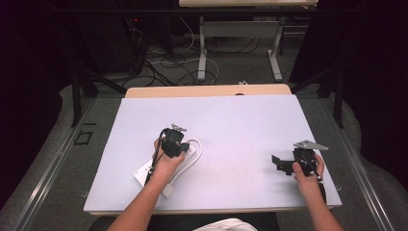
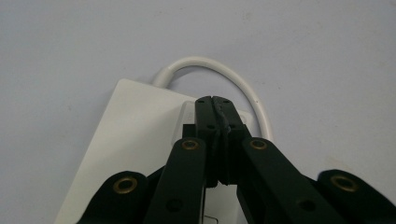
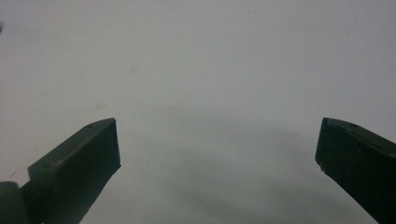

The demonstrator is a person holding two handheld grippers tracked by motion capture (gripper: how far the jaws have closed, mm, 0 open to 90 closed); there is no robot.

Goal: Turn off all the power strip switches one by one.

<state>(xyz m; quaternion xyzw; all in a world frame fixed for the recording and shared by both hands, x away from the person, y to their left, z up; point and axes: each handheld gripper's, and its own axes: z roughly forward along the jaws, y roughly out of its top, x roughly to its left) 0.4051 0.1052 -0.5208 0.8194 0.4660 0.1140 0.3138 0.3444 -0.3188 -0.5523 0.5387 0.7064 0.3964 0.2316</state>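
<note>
Left gripper [image 1: 175,139] low over the white power strip [image 1: 149,171], left of centre in the high view, jaws drawn fully together with nothing seen between them. In the left gripper view, closed tips [image 2: 213,106] over the near end of the flat white strip body [image 2: 135,140], just short of where the white cord [image 2: 219,70] leaves the corner and arcs across the upper middle of the frame, then down the right side. Long axis of the strip running from lower left toward upper right in the high view, cord loop [image 1: 196,151] curling off its upper right end. Whether the tips press on the strip or hover just above it: cannot tell. Right gripper [image 1: 284,164] well apart at lower right of the high view, jaws spread wide, empty, over bare white table mat [image 1: 240,120]. Left hand [image 1: 166,163] plainly the nearer one; likely next move a push or press along the strip's top face.
</note>
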